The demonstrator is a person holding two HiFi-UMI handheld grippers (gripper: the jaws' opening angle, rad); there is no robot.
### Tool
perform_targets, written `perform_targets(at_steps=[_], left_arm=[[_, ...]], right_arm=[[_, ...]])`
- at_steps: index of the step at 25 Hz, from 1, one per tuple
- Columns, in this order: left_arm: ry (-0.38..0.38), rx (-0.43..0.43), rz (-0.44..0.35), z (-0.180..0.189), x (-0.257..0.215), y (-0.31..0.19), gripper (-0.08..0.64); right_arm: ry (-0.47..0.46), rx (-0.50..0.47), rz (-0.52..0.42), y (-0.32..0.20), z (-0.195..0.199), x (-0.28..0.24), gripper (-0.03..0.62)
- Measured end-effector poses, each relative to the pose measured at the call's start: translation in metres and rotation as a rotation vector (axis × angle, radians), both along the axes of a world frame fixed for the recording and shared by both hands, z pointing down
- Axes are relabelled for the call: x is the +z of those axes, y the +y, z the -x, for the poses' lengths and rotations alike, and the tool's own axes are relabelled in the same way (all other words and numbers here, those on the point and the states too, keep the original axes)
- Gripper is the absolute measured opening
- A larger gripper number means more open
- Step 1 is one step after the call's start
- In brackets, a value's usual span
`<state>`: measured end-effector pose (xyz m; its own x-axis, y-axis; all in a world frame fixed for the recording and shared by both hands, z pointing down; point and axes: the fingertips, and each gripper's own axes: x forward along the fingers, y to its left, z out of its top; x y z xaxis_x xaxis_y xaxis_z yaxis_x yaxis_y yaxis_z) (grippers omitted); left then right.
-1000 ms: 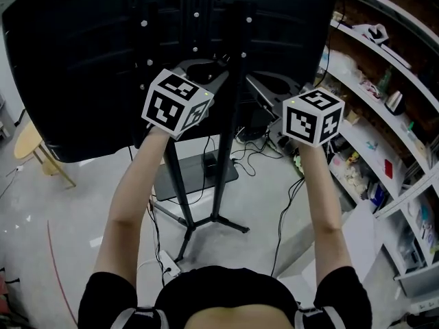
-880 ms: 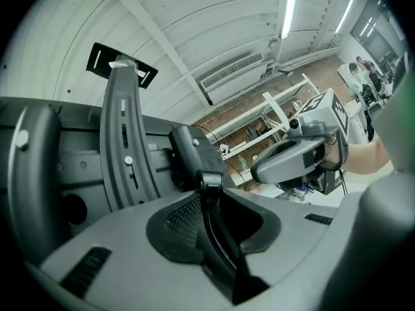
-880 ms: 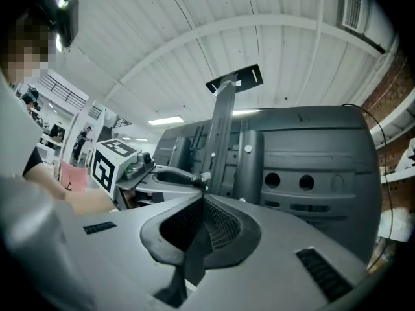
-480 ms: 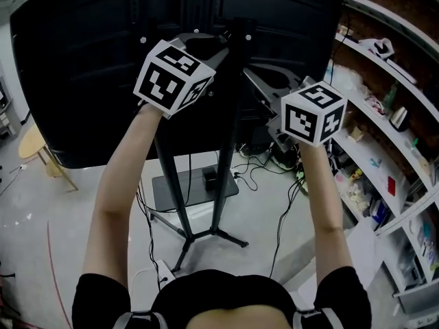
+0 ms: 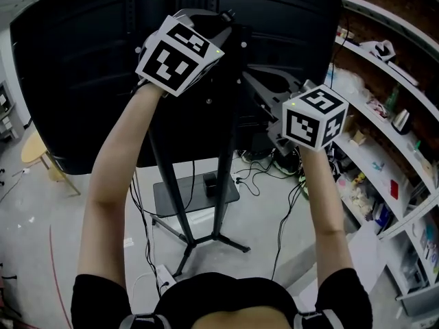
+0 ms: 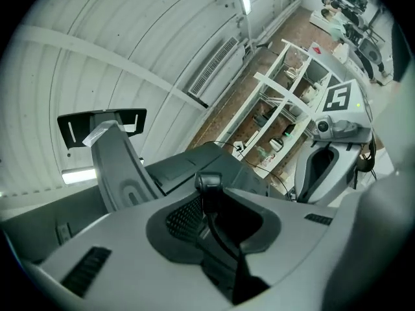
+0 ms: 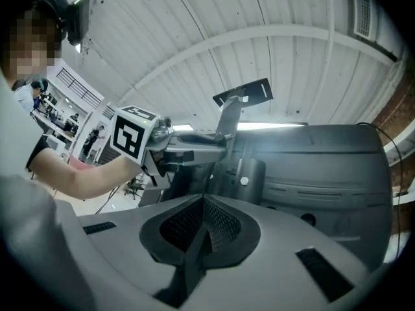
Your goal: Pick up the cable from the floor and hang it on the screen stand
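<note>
Behind the screen, up by the head of the screen stand — both tongs held near the mount. Left tongs clamped on the cable, its plug end poking up between the pads and the wire trailing back. Right tongs pressed together; a thin dark line rose from their tip, seemingly the same cable. Judgement: best to carry the run between them over a bracket on the post and let it settle with slack on both sides — then loosen one grip only once the bracket bore the weight.
</note>
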<state>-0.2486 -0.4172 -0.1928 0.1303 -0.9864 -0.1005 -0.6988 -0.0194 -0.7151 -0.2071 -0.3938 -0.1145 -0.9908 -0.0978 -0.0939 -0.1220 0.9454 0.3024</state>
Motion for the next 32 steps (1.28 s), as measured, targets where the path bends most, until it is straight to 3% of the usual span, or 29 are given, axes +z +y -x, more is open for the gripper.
perform_targets(at_steps=[11, 15, 20, 32], left_arm=[[-0.137, -0.022, 0.010, -0.023, -0.043, -0.030, 0.089], [-0.199, -0.066, -0.006, -0.026, -0.057, -0.041, 0.089], [-0.209, -0.061, 0.045, -0.029, -0.059, -0.063, 0.089], [-0.275, -0.104, 0.049, -0.033, -0.082, -0.107, 0.089]], right_arm=[[-0.028, -0.007, -0.005, -0.008, -0.011, -0.008, 0.025], [-0.033, -0.014, 0.006, -0.011, -0.015, -0.012, 0.025], [-0.028, -0.015, 0.013, -0.016, -0.021, -0.018, 0.025], [0.027, 0.008, 0.067, -0.044, -0.028, -0.018, 0.025]])
